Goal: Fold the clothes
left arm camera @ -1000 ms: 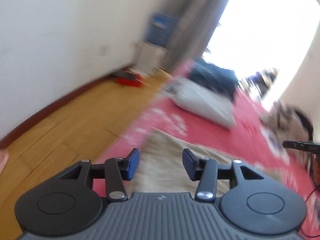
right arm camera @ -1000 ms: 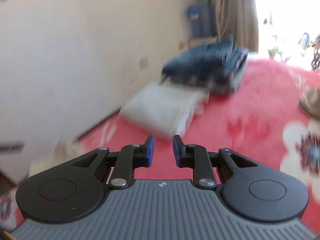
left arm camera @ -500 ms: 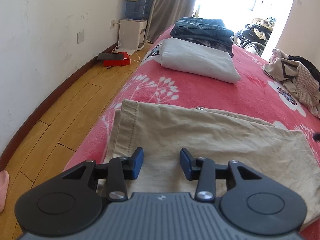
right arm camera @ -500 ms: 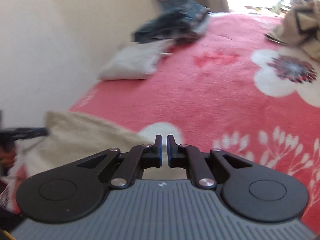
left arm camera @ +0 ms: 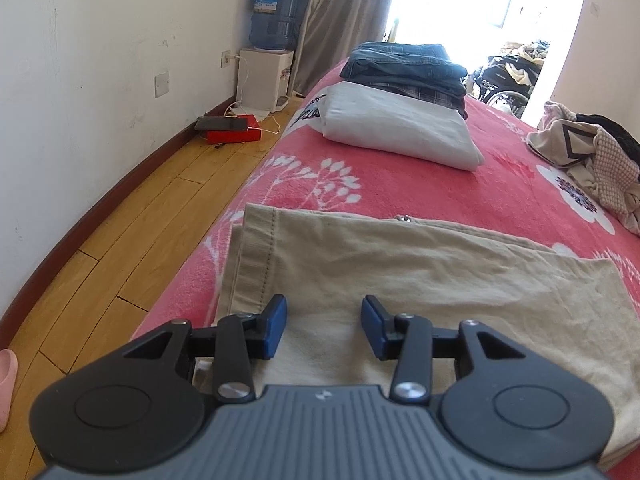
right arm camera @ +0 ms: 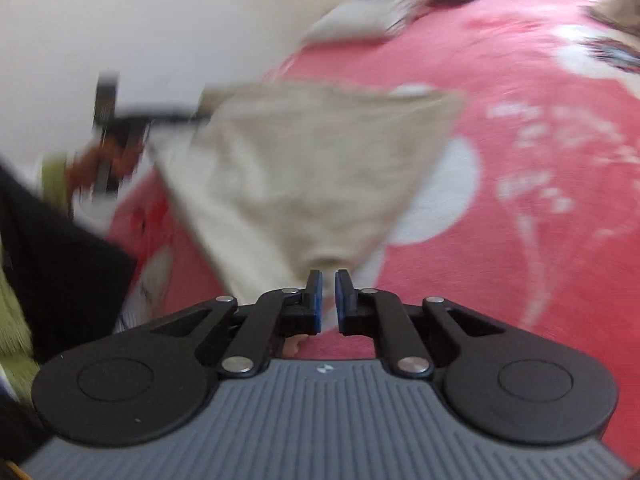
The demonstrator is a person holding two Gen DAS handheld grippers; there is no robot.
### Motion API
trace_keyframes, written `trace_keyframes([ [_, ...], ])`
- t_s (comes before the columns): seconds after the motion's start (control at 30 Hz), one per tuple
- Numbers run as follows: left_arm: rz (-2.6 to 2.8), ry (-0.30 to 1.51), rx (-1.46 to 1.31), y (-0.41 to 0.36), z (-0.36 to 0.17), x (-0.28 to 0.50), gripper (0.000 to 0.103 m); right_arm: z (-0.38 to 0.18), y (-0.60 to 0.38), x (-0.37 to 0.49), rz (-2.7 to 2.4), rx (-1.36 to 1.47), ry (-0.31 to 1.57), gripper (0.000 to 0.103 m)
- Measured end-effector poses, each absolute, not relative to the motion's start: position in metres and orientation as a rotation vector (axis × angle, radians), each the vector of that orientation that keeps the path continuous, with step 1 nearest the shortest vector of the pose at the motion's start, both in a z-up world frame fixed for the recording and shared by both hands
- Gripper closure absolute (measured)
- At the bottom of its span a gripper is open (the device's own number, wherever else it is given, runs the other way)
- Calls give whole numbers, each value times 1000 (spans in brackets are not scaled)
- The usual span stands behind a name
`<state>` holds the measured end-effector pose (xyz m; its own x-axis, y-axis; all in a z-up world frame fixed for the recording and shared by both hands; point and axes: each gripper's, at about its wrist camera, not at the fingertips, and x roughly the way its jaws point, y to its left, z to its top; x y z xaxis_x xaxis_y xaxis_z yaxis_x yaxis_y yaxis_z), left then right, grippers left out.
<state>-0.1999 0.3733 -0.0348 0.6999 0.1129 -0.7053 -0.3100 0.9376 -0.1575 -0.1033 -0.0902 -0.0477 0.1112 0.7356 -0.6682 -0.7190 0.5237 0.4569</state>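
Your khaki trousers [left arm camera: 420,276] lie flat on the red blanket [left arm camera: 500,184], nearer you than the folded white garment [left arm camera: 396,128]. Your left gripper [left arm camera: 324,328] hovers over their hem end, fingers wide apart and holding nothing. Your right gripper [right arm camera: 325,300] looks nearly closed at their corner, probably pinching cloth to lift a fold, though blur hides the contact.

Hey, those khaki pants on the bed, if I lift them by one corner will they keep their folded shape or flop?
The khaki pants will probably flop: they lie flat, layered and softly creased on the red blanket. In the blurred right view they seem to pull toward the nearly closed right claw. The metal button suggests woven cloth, likely not slippery.
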Motion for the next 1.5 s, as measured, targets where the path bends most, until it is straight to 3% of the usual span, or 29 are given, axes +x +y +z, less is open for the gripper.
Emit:
trace_keyframes([
  [0.13,234,758,-271,374,-35,-200,59,-64,-84,-113,1058,107,993,95],
  [0.27,254,782,-277,377,-26,-199,61,-95,-91,-133,1036,133,1125,95],
  [0.4,250,756,-236,370,10,-195,59,-93,-112,-135,994,190,1207,87],
  [0.53,69,735,-151,324,50,-158,53,-84,-119,-121,941,263,1154,61],
  [0.63,-142,746,-147,266,60,-120,49,-90,-113,-99,899,409,1146,52],
  [0.83,-371,820,15,144,12,-69,52,-122,-86,-92,943,572,1254,53],
  [0.93,-395,865,-2,129,-12,-59,56,-118,-79,-113,970,457,1277,65],
  [1.0,-409,872,-40,128,-17,-55,56,-118,-82,-119,966,457,1296,66],
  [1.5,-367,823,24,85,-39,-9,53,-108,-87,-122,1009,375,1279,59],
])
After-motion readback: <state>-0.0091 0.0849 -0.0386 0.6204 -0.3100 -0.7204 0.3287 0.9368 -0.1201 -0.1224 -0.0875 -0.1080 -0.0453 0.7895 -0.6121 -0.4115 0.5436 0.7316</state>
